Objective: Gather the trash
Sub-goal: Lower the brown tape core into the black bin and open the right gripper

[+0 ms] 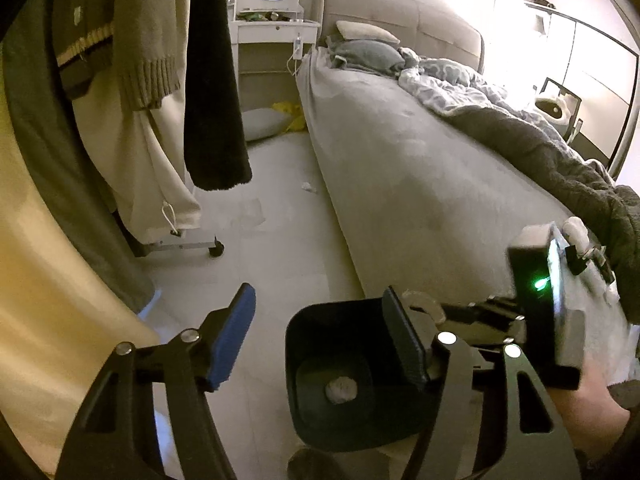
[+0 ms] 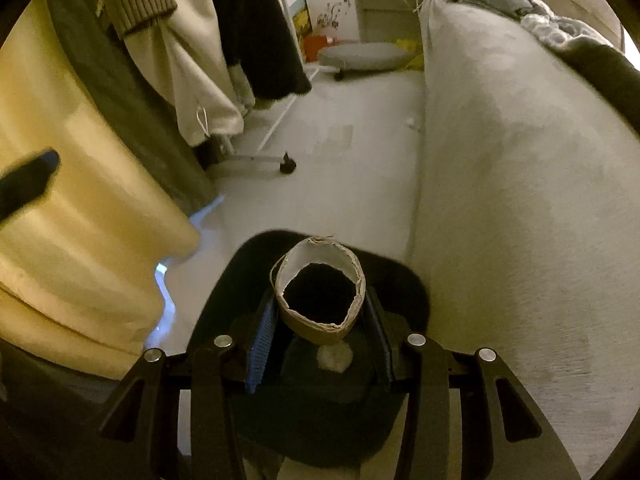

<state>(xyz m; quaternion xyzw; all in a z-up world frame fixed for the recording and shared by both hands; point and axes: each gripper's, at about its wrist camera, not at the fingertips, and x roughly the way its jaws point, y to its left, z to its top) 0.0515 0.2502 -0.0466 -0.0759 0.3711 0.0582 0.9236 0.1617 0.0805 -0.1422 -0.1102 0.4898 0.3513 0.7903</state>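
Observation:
A black trash bin [image 1: 352, 380] stands on the floor beside the bed, with a crumpled white wad [image 1: 341, 390] at its bottom. My left gripper [image 1: 320, 344] is open and empty, its right finger over the bin's rim. My right gripper [image 2: 320, 332] is shut on a cardboard tube [image 2: 318, 300] and holds it over the bin [image 2: 400, 292]; the white wad [image 2: 335, 357] shows below it. The right gripper's body [image 1: 548, 300] shows at the right of the left wrist view. A small white scrap [image 1: 308, 188] lies on the floor by the bed [image 2: 412, 122].
A grey bed [image 1: 400, 168] fills the right side. A wheeled clothes rack [image 1: 188, 246] with hanging garments stands at the left, next to a yellow curtain [image 2: 80, 220]. A grey cushion [image 1: 264, 122] and yellow items lie on the floor by a white vanity [image 1: 276, 32].

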